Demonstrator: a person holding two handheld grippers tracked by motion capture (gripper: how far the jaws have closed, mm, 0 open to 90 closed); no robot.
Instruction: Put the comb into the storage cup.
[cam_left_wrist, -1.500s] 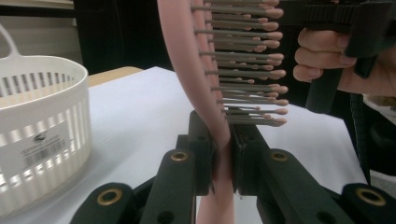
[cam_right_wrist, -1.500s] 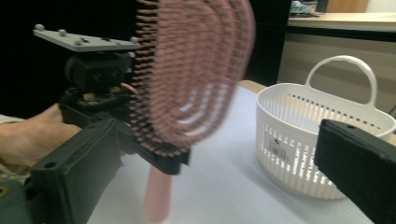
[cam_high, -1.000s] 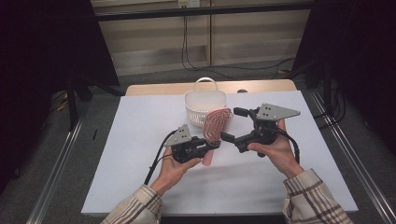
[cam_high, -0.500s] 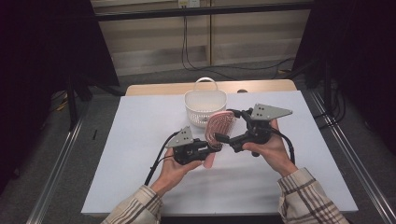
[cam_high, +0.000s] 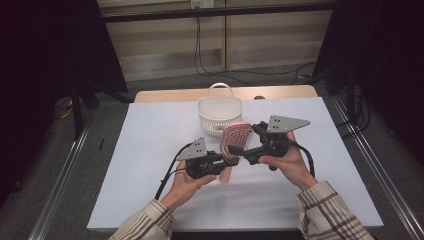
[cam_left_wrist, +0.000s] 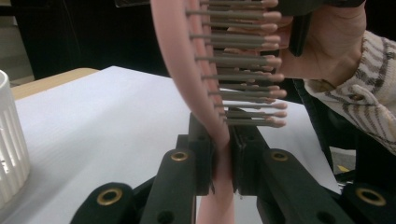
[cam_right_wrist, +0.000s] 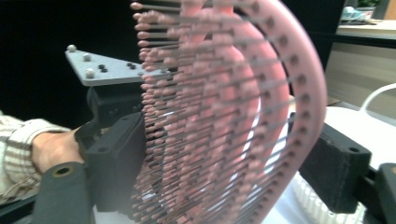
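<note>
High view: a white table (cam_high: 150, 150) carries a white basket (cam_high: 219, 114) with a handle, standing toward the far edge. In front of the basket, lifted off the table top between the two hands, is a pink hairbrush (cam_high: 236, 140), its head uppermost and its handle pointing down toward the person. The left gripper (cam_high: 222, 161) comes in from the lower left and is clamped on the brush's handle; the left hand (cam_high: 187, 182) shows below it, with a plaid sleeve (cam_high: 145, 226) behind. The right gripper (cam_high: 239, 150) comes in from the right at the brush's head, the right hand (cam_high: 289, 162) wrapped around its body, a grey three-cornered plate on top. Left gripper view: the two black jaws rise from the bottom edge and press on the pink neck of the hairbrush (cam_left_wrist: 212, 98) from both sides, with no gap visible. The brush head curves up and to the left, grey bristles with pink tips sticking out to the right. The basket's ribbed wall (cam_left_wrist: 9, 144) stands at the left edge on the table; the other hand (cam_left_wrist: 327, 51) and its cuff sit behind the bristles. Right gripper view: the head of the hairbrush (cam_right_wrist: 275, 93) stands between the two black jaws, bristles turned to the left. The jaws have just been closing; the right pad lies at the brush's rim, the left pad among the bristle tips, and a firm pinch cannot be told. Behind, blurred, is the left gripper with its grey plate.
</note>
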